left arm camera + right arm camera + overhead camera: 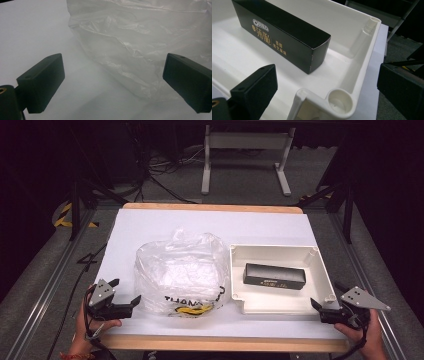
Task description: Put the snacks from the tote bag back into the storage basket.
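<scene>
Both grippers idle at frame bottom, fingers wide, holding nothing — left gripper (125, 302) faces the plastic bag (181, 272). Right gripper (318, 306) sits at the white tray (320, 270) corner — black box (274, 276) inside, likely staged for bagging.

High view: fixed overhead, looks fwd and down on the whole table (150, 220). Left gripper view — low, close, faces the plastic bag (140, 45) just ahead of its gripper. Right gripper view — close at the tray (362, 62) corner, box (284, 35) beyond. Both overlap w/ high view.
</scene>
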Demonstrator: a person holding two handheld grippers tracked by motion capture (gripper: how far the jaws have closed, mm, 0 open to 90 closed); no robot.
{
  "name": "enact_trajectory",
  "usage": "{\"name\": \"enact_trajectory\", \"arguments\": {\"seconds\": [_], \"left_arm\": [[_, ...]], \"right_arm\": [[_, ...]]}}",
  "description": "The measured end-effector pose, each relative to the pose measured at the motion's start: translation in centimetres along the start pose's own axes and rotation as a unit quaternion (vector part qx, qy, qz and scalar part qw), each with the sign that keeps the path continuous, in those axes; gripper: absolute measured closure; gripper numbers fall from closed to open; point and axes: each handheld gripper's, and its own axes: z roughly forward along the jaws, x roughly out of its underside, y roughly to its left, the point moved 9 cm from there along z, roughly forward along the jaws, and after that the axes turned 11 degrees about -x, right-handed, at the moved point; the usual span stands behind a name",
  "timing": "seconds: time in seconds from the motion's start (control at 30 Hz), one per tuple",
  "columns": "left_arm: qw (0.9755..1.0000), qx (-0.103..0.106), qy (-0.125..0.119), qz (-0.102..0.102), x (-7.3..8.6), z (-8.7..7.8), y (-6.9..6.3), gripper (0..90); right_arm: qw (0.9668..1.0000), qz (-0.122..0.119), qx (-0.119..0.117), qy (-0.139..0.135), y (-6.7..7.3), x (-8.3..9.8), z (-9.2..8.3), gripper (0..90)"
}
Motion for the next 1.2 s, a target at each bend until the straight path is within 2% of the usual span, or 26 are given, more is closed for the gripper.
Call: {"name": "enact_trajectory", "arguments": {"seconds": [0.27, 0.4, 0.57, 0.67, 1.2], "left_arm": [[1.0000, -0.002, 0.000, -0.005, 0.0, 0.0, 0.1, 4.7], [1.0000, -0.002, -0.001, -0.004, -0.1, 0.0, 0.1, 4.8], [1.0000, -0.003, 0.000, -0.005, 0.0, 0.1, 0.2, 4.7], [1.0000, -0.004, 0.001, -0.004, 0.0, 0.1, 0.2, 4.7], [1.0000, -0.001, -0.005, -0.003, 0.0, -0.1, 0.1, 4.7]], "right_arm": [[0.9996, 0.012, 0.002, -0.024, 0.1, 1.0, -0.1, 3.7], [0.9995, 0.008, 0.001, -0.031, 0.3, 1.4, -0.1, 3.7], [0.9995, 0.006, 0.000, -0.031, 0.4, 1.9, 0.2, 3.7], [0.9992, 0.004, 0.008, -0.039, 0.4, 1.9, 0.0, 3.7], [0.9990, 0.009, 0.002, -0.044, 0.4, 2.2, 0.2, 3.7]]}}
